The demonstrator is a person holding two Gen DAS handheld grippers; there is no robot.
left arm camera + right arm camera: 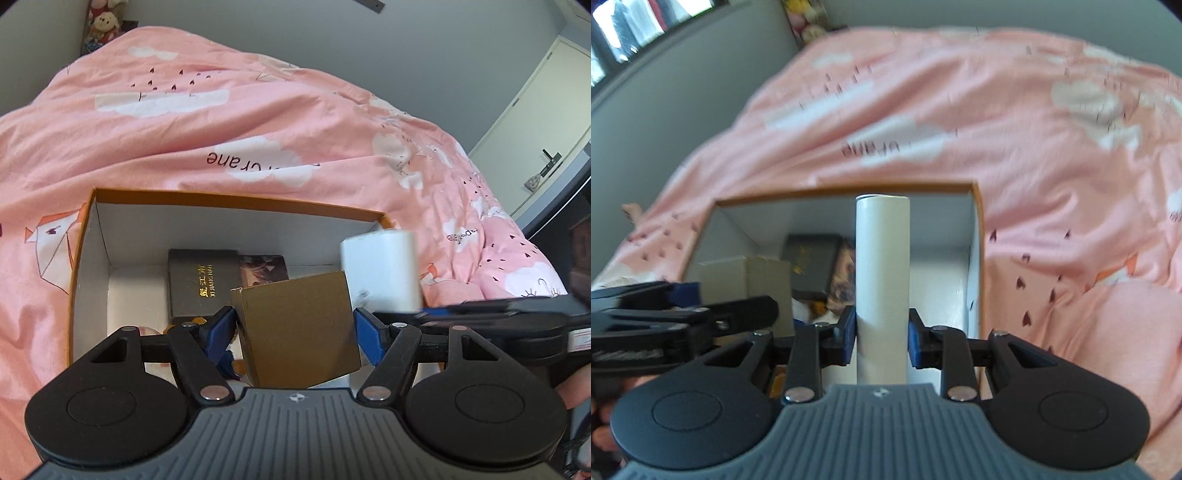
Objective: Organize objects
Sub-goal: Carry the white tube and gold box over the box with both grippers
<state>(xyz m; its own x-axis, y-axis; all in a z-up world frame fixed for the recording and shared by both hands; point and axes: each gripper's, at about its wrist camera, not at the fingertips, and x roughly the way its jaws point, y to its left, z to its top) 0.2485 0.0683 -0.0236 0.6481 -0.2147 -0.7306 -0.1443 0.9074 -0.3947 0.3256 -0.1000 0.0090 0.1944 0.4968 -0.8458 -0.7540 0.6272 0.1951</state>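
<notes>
Inside orange box [79, 236]: black case [201, 282].

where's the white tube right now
The white tube is clamped in the right tool, raised above the orange-rimmed box's right half, beside the brown carton.

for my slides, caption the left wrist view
Left gripper holds a brown box above the open orange box on the bed.

The brown box [299, 325] is matt cardboard with a faint golden sheen. The white box [882, 280] looks like smooth matt card. The open storage box [236, 201] is cardboard, orange outside and plain white within. The bed's pink duvet [221, 122] is soft, creased printed cloth.
</notes>
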